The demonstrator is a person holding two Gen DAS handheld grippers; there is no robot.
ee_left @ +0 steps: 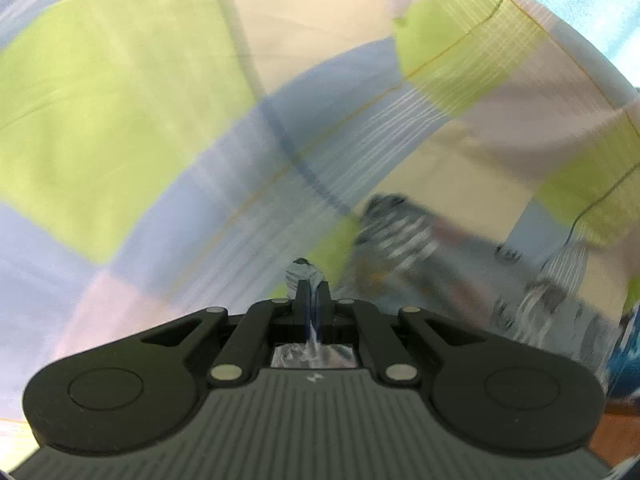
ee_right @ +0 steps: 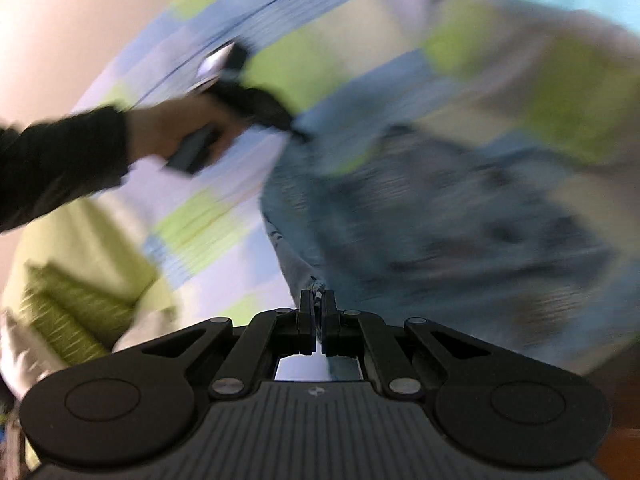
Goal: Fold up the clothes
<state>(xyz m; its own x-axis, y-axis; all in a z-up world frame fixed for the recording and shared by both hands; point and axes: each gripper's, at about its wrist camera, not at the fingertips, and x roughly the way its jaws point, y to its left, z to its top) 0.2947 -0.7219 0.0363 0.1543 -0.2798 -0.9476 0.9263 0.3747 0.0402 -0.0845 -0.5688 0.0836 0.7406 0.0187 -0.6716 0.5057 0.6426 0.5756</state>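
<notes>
A light blue-grey patterned garment [ee_right: 440, 216] hangs stretched between my two grippers above a checked bed sheet [ee_left: 120, 100]. My left gripper [ee_left: 310, 280] is shut on a bunched edge of the garment [ee_left: 440, 280], which trails to the right in the left wrist view. My right gripper [ee_right: 318, 300] is shut on another edge of it. In the right wrist view the left gripper [ee_right: 248, 100] and the hand holding it show at the upper left, pinching the garment's far corner. Both views are motion-blurred.
The sheet [ee_right: 320, 60] has green, blue, cream and pink squares and covers the bed. A green patterned pillow [ee_right: 72, 304] lies at the lower left of the right wrist view. A brown floor strip [ee_left: 616, 436] shows at the lower right.
</notes>
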